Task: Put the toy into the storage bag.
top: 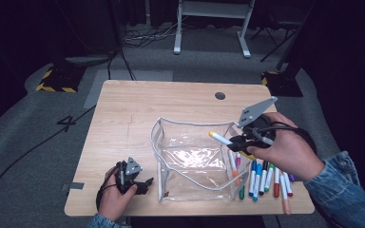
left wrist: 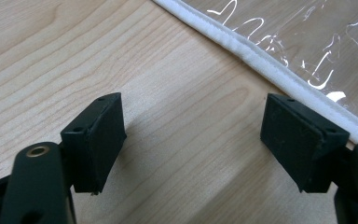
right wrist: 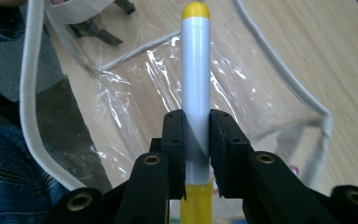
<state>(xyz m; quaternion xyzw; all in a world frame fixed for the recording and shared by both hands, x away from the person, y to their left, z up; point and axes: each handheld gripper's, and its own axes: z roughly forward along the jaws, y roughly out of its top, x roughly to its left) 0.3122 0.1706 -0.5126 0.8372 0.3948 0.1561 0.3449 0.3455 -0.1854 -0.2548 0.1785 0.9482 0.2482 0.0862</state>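
yellow-capped marker (right wrist: 195, 93) is riding clamped in the right gripper (right wrist: 196, 140) over the clear pouch (top: 190, 156), needing lowering inside, while the left gripper (left wrist: 193, 135) is sitting with jaws apart, holding nothing.

This looks like a lab or recording studio set up for data capture, not a home. A small wooden table (top: 138, 102) stands alone on grey carpet (top: 24, 137), ringed by black curtains (top: 9, 38) that shut out the rest of the room. Cables (top: 147, 35) trail loose across the floor. Stand bases with yellow-and-black hazard tape (top: 56, 80) sit off the table's far corners, a "4" (top: 65, 122) is marked on the carpet, and the white legs (top: 211, 28) of another frame stand behind.
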